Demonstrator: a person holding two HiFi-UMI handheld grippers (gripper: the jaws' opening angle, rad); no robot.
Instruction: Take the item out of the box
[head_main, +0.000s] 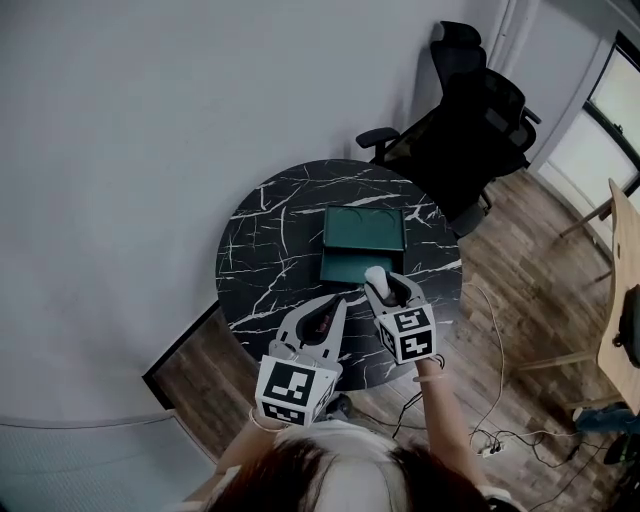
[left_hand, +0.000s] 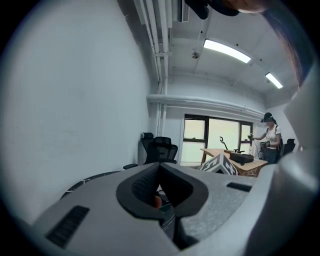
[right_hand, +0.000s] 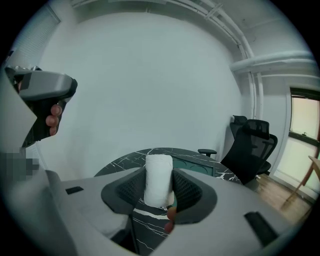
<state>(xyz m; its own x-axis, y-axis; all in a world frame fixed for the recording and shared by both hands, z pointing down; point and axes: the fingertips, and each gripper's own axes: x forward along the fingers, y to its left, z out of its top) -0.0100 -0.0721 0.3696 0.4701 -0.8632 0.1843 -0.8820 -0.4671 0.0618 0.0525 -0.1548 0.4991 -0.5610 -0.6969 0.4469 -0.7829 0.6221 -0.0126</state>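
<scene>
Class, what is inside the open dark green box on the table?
The dark green box shows only bare green lining; the right gripper, holding a white roll, covers its near corner.

Round black marble table (head_main: 268, 255), green box (head_main: 362, 228) lying near its centre

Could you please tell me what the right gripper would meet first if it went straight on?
Probably the green box, just ahead of the right gripper holding the white roll; height is unclear, so it might pass above.
</scene>
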